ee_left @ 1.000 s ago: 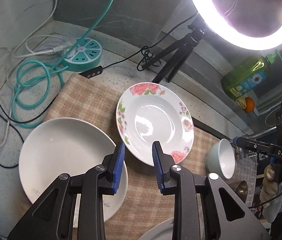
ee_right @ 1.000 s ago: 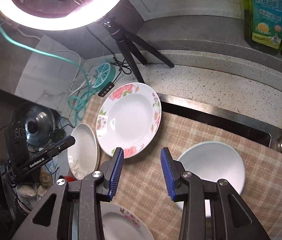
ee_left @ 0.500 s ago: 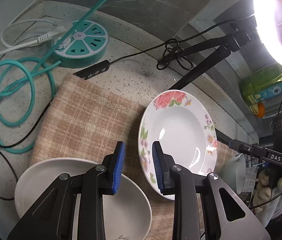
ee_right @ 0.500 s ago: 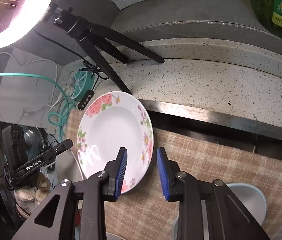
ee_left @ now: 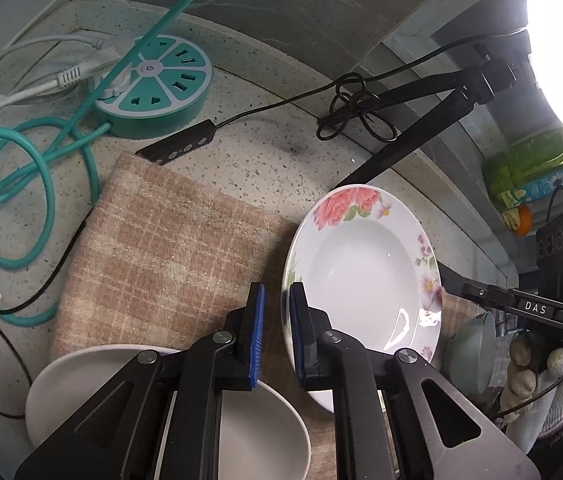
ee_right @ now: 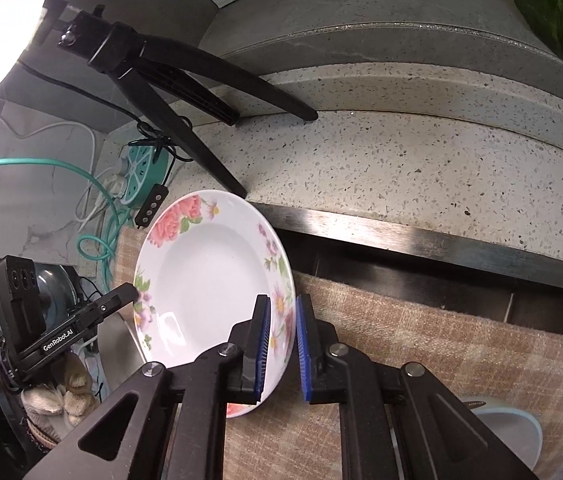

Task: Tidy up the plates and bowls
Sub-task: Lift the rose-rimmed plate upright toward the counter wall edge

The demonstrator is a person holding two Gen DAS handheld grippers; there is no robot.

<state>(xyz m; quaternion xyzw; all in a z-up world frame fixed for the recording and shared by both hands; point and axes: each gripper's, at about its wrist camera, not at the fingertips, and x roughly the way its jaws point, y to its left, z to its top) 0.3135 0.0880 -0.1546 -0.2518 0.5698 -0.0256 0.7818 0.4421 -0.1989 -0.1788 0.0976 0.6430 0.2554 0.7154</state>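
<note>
Both hand-held grippers on the floral plate, one per side

I see my left hand-held gripper (ee_left: 277, 332) has just been closing and pinches the floral plate's (ee_left: 365, 280) left rim; my right hand-held gripper (ee_right: 281, 344) has just been closing too, pinching its right rim. The plate sits on the checked cloth (ee_left: 169, 256) over the counter (ee_left: 265, 160), a plain white bowl (ee_left: 257, 440) just beside it

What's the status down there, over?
Left gripper and right gripper: jaws just closing, pinching opposite rims of white flower-patterned ceramic plate. Plate on beige checked cloth. Nothing blocking.
</note>
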